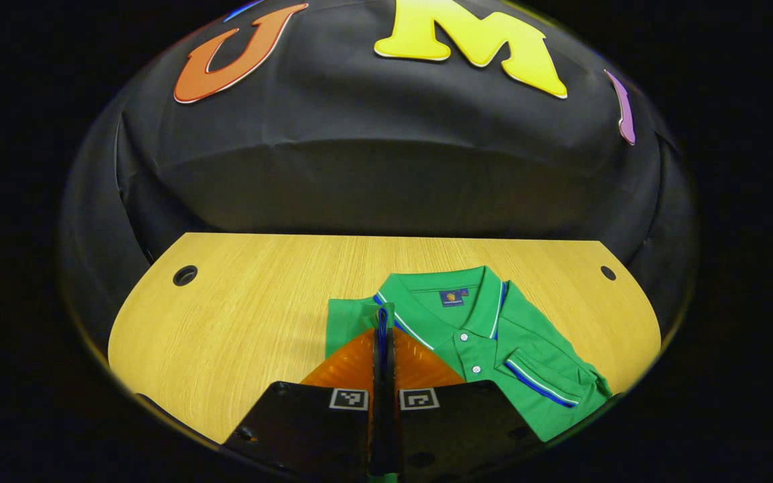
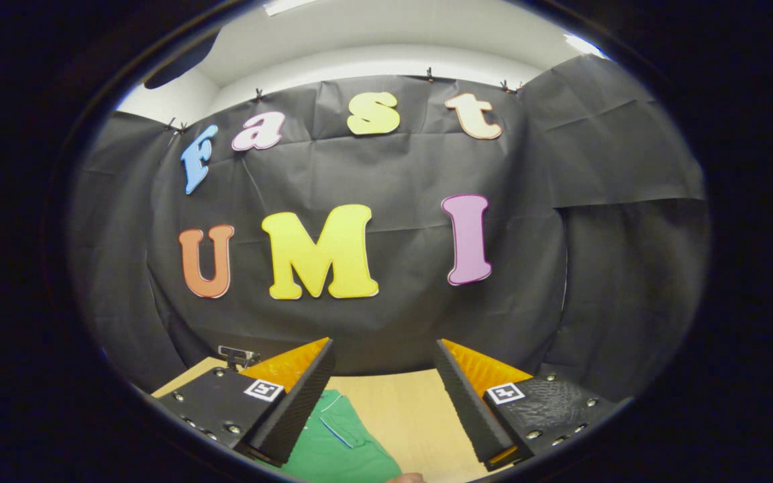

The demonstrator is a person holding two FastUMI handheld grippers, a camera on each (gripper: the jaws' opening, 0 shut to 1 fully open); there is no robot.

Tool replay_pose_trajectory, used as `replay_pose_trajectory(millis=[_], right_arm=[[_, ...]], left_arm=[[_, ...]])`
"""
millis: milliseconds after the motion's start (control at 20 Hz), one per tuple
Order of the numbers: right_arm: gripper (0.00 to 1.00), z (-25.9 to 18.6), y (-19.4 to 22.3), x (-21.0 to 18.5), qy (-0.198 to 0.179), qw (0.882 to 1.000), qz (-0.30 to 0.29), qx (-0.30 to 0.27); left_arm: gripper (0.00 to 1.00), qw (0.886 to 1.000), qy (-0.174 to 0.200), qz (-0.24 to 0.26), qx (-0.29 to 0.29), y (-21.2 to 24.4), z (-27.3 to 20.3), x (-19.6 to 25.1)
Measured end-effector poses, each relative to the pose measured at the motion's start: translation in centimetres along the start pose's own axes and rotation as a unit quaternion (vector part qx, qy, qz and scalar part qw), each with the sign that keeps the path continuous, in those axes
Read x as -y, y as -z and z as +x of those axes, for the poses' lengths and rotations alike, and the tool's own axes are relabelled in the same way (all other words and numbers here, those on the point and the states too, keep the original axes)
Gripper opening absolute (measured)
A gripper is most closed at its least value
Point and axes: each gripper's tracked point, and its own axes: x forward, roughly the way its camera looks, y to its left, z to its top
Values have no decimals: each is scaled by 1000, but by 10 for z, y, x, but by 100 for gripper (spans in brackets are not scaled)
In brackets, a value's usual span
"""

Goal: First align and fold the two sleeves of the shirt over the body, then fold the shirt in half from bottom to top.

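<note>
Pinching a strip of green cloth with a blue edge, the left gripper (image 1: 382, 335) has its fingers closed together on what looks like the cuff of one sleeve of the shirt (image 1: 487, 342). The shirt lies face up on the table (image 1: 239, 322), collar toward the black wall, and the gripper hangs just beside the collar on the side of the nearer table hole (image 1: 185, 275). On the far side of the collar, the other sleeve (image 1: 547, 386) already lies folded across the chest, its striped cuff near the buttons.

The right gripper (image 2: 384, 396) is held high, fingers spread wide apart with nothing between them; a corner of the shirt (image 2: 336, 443) shows below it, well apart from the tips.

The step in hand seems to be laying this second sleeve over the body. To do it well, carry the cuff across toward the buttons, low and level, so the cloth does not twist or drag the collar out of line. Match its fold line to the one on the far side of the collar, then release only once the cuff rests flat. The free gripper could press the shoulder down beside the collar to keep the body from sliding.
</note>
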Motion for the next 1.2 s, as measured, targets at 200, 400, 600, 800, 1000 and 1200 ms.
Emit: replay_pose_trajectory(millis=[200,400,600,800,1000,1200], right_arm=[[94,0,5,5,2,1000,11,-5],[94,1,8,11,7,1000,13,-8],[94,2,9,16,12,1000,25,-6],[94,4,12,13,8,1000,28,-11],[94,2,13,11,4,1000,20,-12],[94,3,17,10,4,1000,25,-18]], left_arm=[[3,1000,6,14,-7,5,0,16],[3,1000,14,14,-8,7,-5,30],[3,999,27,18,-4,12,-16,47],[4,998,42,36,-23,29,-17,61],[68,997,54,41,-38,42,-4,64],[100,997,42,57,-27,34,-20,61]])
